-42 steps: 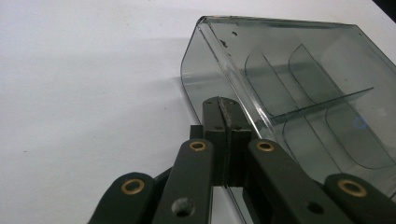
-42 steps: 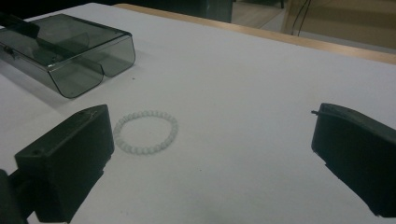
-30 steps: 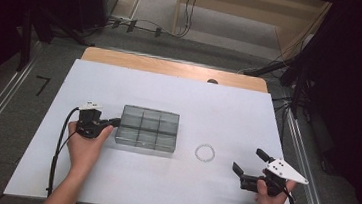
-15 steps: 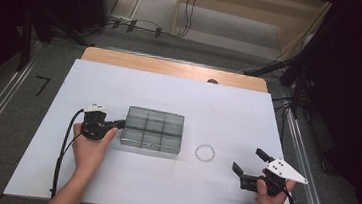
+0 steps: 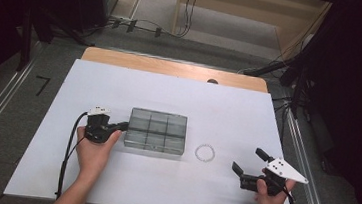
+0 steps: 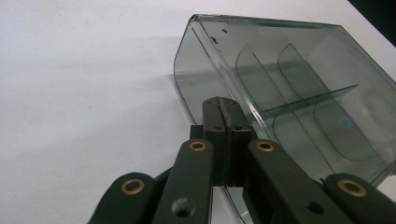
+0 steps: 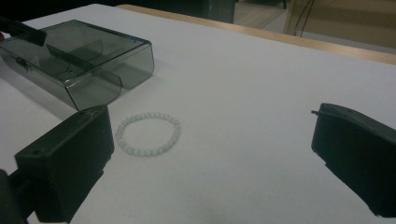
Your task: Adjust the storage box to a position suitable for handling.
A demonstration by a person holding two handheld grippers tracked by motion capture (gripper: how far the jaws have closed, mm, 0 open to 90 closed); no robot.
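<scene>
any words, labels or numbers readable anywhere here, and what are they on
"7": a dark mark shaped like that digit on the floor left of the table; it may be only tape.
No lettering shows on the smoky plastic box, the bead bracelet, the left gripper or the right gripper.

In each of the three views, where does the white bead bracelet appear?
High view: bead bracelet right of centre on the white table, right of the grey divided box.
Left gripper view: not in it.
Right gripper view: bracelet left of centre, below the box.
Shared landmark: the grey divided box.
</scene>
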